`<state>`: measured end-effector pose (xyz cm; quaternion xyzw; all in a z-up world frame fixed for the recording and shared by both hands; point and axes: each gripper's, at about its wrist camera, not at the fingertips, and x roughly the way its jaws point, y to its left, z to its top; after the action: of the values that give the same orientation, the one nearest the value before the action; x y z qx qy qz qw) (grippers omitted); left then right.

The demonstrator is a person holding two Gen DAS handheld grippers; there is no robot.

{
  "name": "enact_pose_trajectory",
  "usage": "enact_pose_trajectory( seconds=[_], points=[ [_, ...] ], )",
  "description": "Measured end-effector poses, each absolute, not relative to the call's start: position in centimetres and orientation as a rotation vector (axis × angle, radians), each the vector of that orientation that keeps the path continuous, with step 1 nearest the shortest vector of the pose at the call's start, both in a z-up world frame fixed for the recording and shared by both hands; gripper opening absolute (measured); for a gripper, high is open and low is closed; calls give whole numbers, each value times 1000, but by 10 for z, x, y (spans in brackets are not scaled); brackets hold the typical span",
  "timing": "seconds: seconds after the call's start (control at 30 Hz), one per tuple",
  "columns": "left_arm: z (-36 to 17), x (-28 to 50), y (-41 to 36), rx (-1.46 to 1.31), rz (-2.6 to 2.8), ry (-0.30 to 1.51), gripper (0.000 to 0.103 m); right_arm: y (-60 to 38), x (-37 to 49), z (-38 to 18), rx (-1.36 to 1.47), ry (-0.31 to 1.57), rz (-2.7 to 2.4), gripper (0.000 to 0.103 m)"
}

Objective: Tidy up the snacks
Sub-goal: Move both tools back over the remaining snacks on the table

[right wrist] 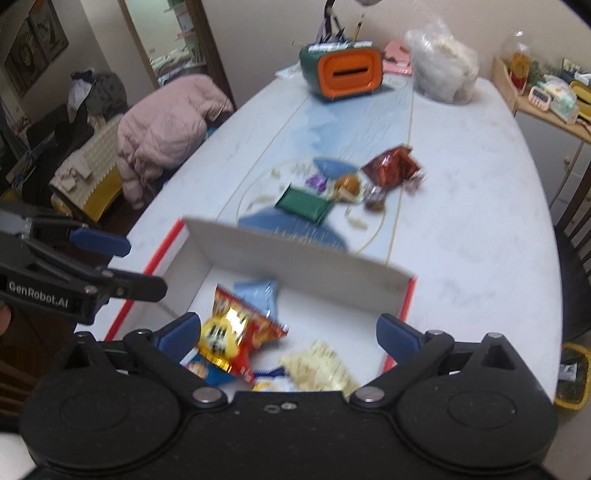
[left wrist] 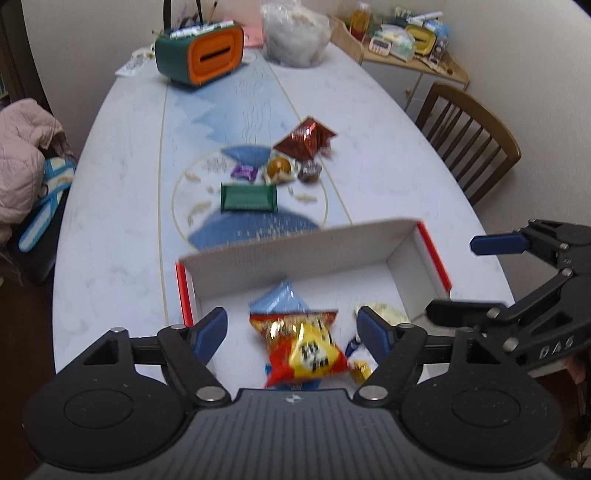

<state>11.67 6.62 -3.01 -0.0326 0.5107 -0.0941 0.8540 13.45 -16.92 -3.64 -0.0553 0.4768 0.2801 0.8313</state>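
Note:
A white box with red edges (left wrist: 258, 254) (right wrist: 295, 254) stands on the table close to me. Inside lie a red-and-yellow snack bag (left wrist: 301, 350) (right wrist: 236, 332), a light blue packet (left wrist: 279, 299) (right wrist: 258, 291) and a pale yellow packet (right wrist: 317, 365). Farther off on the table lie a green packet (left wrist: 248, 197) (right wrist: 304, 205), a red-brown foil bag (left wrist: 306, 138) (right wrist: 391, 166), a purple candy (left wrist: 243, 171) and small round sweets (left wrist: 279, 168). My left gripper (left wrist: 291, 328) is open and empty above the box. My right gripper (right wrist: 288, 332) is open and empty above the box too.
An orange-and-green holder (left wrist: 201, 55) (right wrist: 343, 70) and a clear plastic bag (left wrist: 295, 33) (right wrist: 443, 66) stand at the table's far end. A wooden chair (left wrist: 469, 136) is on the right. A pink jacket (right wrist: 166, 125) lies on a seat at the left.

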Motion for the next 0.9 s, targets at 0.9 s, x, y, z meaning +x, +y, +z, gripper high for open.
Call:
enact_pose_trajectory(
  seconds=[0.9],
  points=[
    [-64, 323, 61, -42, 0, 1228, 86, -168, 329, -60, -169, 1029, 589, 101]
  ],
)
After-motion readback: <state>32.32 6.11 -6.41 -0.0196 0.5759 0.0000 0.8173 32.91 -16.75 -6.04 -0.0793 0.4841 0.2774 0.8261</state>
